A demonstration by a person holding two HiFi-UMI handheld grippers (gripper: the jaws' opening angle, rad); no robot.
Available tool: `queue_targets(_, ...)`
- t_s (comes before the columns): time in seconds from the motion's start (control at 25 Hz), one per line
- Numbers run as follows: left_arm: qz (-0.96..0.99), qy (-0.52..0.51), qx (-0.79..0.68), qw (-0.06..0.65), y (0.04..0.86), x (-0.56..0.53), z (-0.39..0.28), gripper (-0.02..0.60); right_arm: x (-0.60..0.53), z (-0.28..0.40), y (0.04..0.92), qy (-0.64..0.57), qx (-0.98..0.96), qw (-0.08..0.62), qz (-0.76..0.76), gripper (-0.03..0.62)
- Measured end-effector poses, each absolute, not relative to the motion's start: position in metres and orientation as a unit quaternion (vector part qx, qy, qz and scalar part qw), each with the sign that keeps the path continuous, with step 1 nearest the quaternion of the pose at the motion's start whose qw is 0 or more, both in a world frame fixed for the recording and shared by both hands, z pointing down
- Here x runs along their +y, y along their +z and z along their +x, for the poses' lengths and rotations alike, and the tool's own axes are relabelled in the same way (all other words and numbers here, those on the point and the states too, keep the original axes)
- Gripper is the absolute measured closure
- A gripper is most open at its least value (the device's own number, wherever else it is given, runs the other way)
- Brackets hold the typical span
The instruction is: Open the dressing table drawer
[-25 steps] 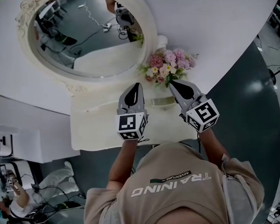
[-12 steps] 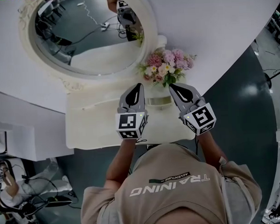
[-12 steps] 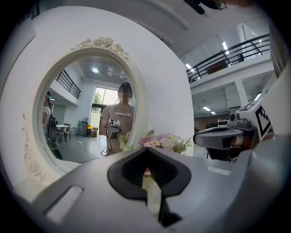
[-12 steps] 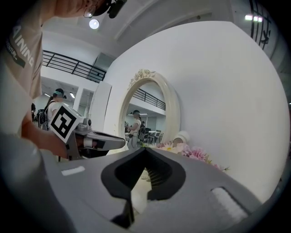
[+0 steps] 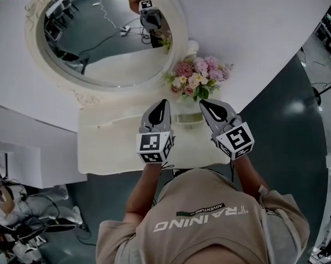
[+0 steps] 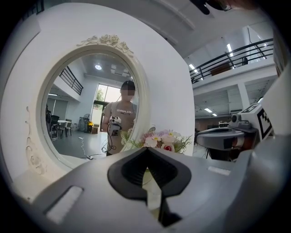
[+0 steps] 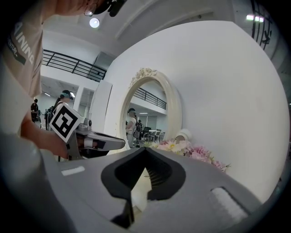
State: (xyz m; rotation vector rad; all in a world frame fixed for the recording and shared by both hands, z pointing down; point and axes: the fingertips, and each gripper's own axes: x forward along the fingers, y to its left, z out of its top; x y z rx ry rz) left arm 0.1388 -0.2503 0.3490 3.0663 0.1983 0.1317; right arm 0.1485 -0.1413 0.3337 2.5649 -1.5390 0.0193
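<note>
The cream dressing table [image 5: 109, 149] stands against a white wall, with an oval mirror [image 5: 100, 47] and a bunch of pink flowers [image 5: 197, 79] at its back. Its drawer front is hidden under the tabletop's near edge and behind the person's body. My left gripper [image 5: 161, 104] hangs over the middle of the tabletop with its jaws shut and nothing in them. My right gripper [image 5: 204, 104] hangs beside it, just in front of the flowers, also shut and empty. In the left gripper view the left gripper [image 6: 146, 148] points at the flowers [image 6: 161, 140] and the mirror [image 6: 91, 113].
A white cabinet [image 5: 20, 166] stands to the left of the table. On the dark floor at the lower left are a person [image 5: 10, 199] and cables. Open dark floor [image 5: 295, 129] lies to the right of the table.
Both grippers stay over the tabletop, almost unmoved. The head view has shifted slightly, and the person at the lower left has moved.
</note>
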Motion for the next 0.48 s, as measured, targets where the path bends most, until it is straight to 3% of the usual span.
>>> queue_targets(0.48, 0.995, 0.043, 0.078, 0.037, 0.3499, -0.2476, 0.1398, 0.568, -0.1417, 0.1503, 0.3365, 0.011, -0.507, 0.076, 0.859, 0.592)
